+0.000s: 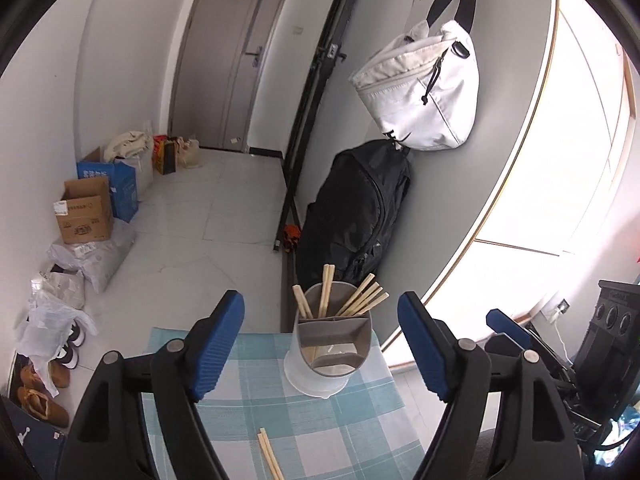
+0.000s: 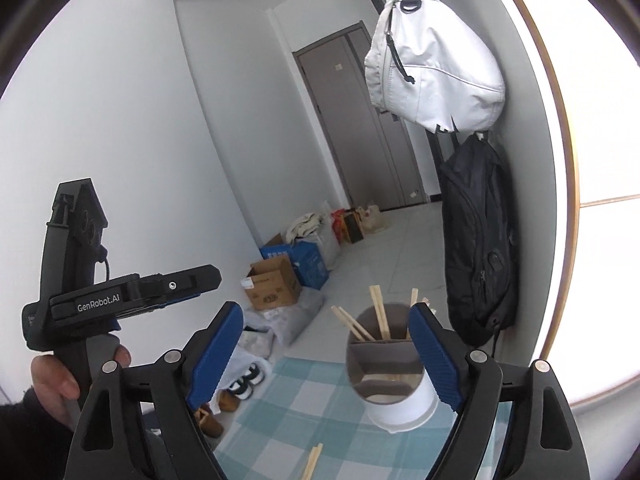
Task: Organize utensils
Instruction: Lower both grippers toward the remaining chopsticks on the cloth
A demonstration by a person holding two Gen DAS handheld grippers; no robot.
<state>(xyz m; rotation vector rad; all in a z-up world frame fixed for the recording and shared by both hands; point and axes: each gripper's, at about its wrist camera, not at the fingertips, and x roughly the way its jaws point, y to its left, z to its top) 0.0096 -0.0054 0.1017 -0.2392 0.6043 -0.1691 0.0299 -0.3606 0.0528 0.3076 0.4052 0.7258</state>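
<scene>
A grey and white utensil holder [image 1: 330, 350] [image 2: 390, 376] with inner compartments stands at the far edge of the checked tablecloth [image 1: 248, 396] [image 2: 304, 404]. Several wooden chopsticks [image 1: 358, 300] [image 2: 378, 312] stand upright in its far compartments. A loose pair of chopsticks [image 1: 270, 454] [image 2: 312, 462] lies on the cloth near me. My left gripper [image 1: 320, 344] is open, hanging in front of and above the holder with nothing between its blue pads. My right gripper [image 2: 326, 360] is also open and empty; its right pad overlaps the holder in the picture.
The left gripper's body [image 2: 120, 300], held by a hand [image 2: 52, 384], shows at the left of the right wrist view. A white bag [image 1: 420, 88] and a black backpack [image 1: 356, 208] hang on the wall behind the table. Boxes [image 1: 84, 212] and shoes [image 1: 40, 392] line the floor at left.
</scene>
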